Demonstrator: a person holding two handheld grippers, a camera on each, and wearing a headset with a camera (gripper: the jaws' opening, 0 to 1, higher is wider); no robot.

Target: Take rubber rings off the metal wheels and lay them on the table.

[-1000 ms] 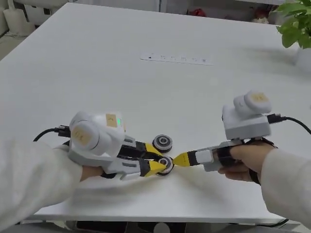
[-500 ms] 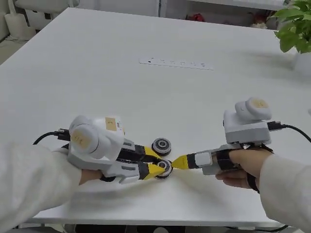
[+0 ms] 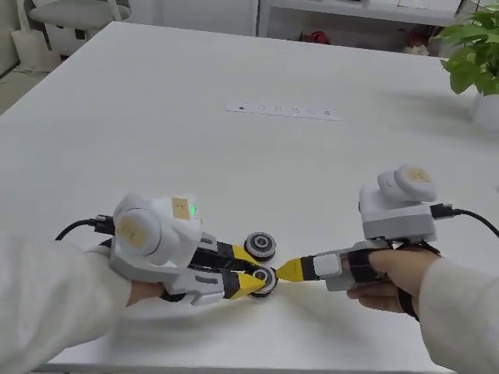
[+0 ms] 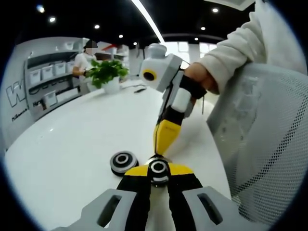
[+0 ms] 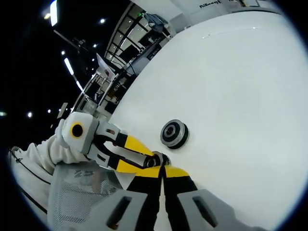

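The left gripper (image 3: pixel 253 282) clenches its fingers on a small wheel (image 4: pixel 159 169), low over the tabletop (image 3: pixel 234 156) near its front edge. The right gripper (image 3: pixel 282 271) has its fingers pressed together, tips touching that wheel's rim; whether they pinch the rubber ring cannot be told. A second wheel (image 3: pixel 260 245) lies just beside them, its black ring on.

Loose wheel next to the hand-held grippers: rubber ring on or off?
On. The loose wheel lies flat on the table, a black band wrapping its metal rim in both gripper views.
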